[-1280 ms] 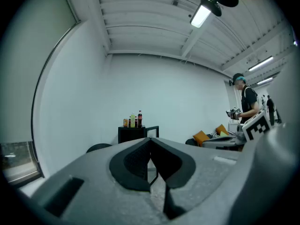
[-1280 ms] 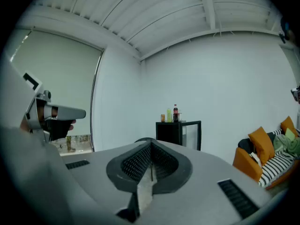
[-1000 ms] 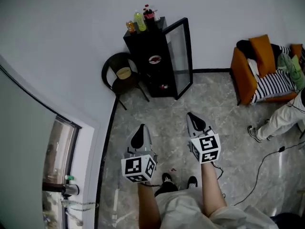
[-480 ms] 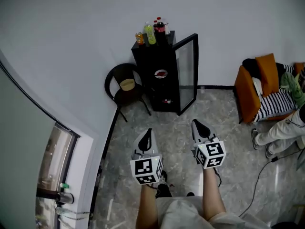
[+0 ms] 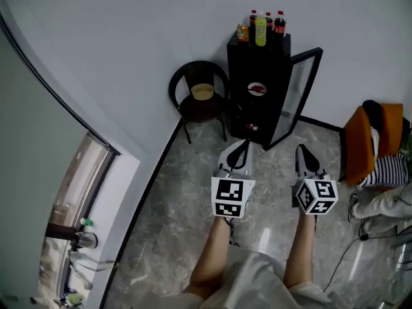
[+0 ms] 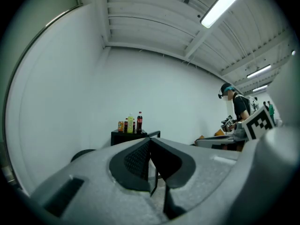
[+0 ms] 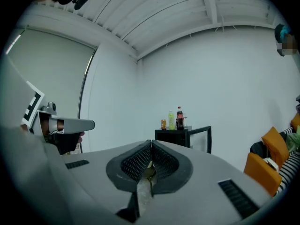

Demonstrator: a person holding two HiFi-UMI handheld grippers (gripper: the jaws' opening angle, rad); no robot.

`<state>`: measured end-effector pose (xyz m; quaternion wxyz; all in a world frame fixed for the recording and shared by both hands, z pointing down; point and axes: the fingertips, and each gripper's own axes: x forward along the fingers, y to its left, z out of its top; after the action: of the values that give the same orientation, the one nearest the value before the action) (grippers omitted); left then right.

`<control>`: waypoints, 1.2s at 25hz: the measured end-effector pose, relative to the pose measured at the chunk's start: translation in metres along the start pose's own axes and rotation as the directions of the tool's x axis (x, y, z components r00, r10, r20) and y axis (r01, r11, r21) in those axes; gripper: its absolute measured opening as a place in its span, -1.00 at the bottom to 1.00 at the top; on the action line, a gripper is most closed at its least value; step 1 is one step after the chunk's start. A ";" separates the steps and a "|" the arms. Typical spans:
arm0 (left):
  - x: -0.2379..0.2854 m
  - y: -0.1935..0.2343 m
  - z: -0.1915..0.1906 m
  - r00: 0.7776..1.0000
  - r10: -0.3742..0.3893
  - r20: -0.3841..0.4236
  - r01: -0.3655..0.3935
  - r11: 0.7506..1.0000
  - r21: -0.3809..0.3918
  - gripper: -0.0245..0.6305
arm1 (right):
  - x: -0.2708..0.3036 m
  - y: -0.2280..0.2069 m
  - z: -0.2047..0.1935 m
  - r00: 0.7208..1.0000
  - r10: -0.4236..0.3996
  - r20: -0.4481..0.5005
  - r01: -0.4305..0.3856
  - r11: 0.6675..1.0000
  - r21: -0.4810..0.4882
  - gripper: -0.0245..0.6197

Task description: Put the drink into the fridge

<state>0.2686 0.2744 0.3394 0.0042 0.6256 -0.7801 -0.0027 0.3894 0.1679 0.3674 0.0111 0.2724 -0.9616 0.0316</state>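
Several drinks [image 5: 261,28], among them an orange can, a yellow-green bottle and cola bottles, stand on top of a black fridge [image 5: 257,98]. Its glass door [image 5: 297,92] hangs open to the right. The drinks also show far off in the left gripper view [image 6: 131,124] and the right gripper view [image 7: 174,120]. My left gripper [image 5: 243,146] and right gripper [image 5: 302,150] are held side by side over the floor, pointing at the fridge and well short of it. Both are shut and hold nothing, seen too at the left gripper [image 6: 150,140] and right gripper [image 7: 151,143].
A round black chair [image 5: 201,98] stands left of the fridge against the wall. An orange sofa [image 5: 376,143] with striped cushions is at the right, with a seated person's legs [image 5: 386,205] and a cable on the floor. A glass partition [image 5: 71,198] lies to the left.
The fridge has shifted right in the head view and sits closer to both grippers. The grippers stay shut and side by side.
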 end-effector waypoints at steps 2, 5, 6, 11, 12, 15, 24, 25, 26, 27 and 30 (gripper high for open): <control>0.010 0.016 0.000 1.000 -0.028 0.002 0.028 0.999 -0.034 -0.90 | 0.020 0.007 -0.001 1.000 -0.010 0.000 0.010 1.000 0.014 -0.90; 0.019 0.044 0.002 0.999 -0.042 0.016 0.043 0.998 -0.035 -0.90 | 0.050 0.023 -0.002 1.000 0.001 0.003 -0.001 1.000 0.009 -0.90; 0.020 0.053 0.002 0.999 -0.042 0.017 0.043 0.999 -0.031 -0.90 | 0.059 0.028 -0.003 1.000 0.002 0.003 -0.002 1.000 0.008 -0.90; 0.024 0.095 -0.007 0.999 -0.040 -0.016 0.040 0.999 0.014 -0.90 | 0.093 0.042 -0.009 1.000 -0.020 0.021 0.019 0.999 0.042 -0.90; 0.023 0.103 -0.008 0.999 -0.040 -0.021 0.040 0.999 0.024 -0.90 | 0.098 0.046 -0.011 0.999 -0.026 0.027 0.025 0.998 0.054 -0.90; 0.027 0.129 -0.006 0.999 -0.032 -0.018 0.033 0.999 0.030 -0.90 | 0.118 0.061 -0.017 0.999 -0.022 0.032 0.020 0.998 0.057 -0.90; 0.073 0.161 -0.019 1.000 -0.005 -0.029 0.005 1.000 -0.002 -0.90 | 0.174 0.052 -0.011 0.999 -0.009 0.039 0.008 1.000 0.011 -0.90; 0.085 0.164 -0.021 0.999 -0.006 -0.032 0.006 1.000 -0.002 -0.90 | 0.184 0.046 -0.014 0.999 -0.006 0.035 0.006 1.000 0.002 -0.90; 0.096 0.166 -0.023 0.999 -0.009 -0.037 0.009 1.000 0.008 -0.90 | 0.195 0.041 -0.016 0.999 -0.004 0.033 0.004 1.000 -0.004 -0.90; 0.108 0.170 -0.025 0.999 -0.010 -0.044 0.011 1.000 0.026 -0.90 | 0.207 0.035 -0.018 0.999 -0.002 0.034 0.002 1.000 -0.002 -0.90; 0.145 0.181 -0.023 0.998 -0.005 -0.059 0.010 0.998 0.069 -0.90 | 0.246 0.019 -0.016 0.999 0.006 0.050 -0.007 1.000 0.027 -0.90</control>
<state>0.0602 0.1724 0.3643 0.0056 0.6281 -0.7769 0.0426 0.1696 0.0566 0.3916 -0.0170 0.2703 -0.9619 0.0381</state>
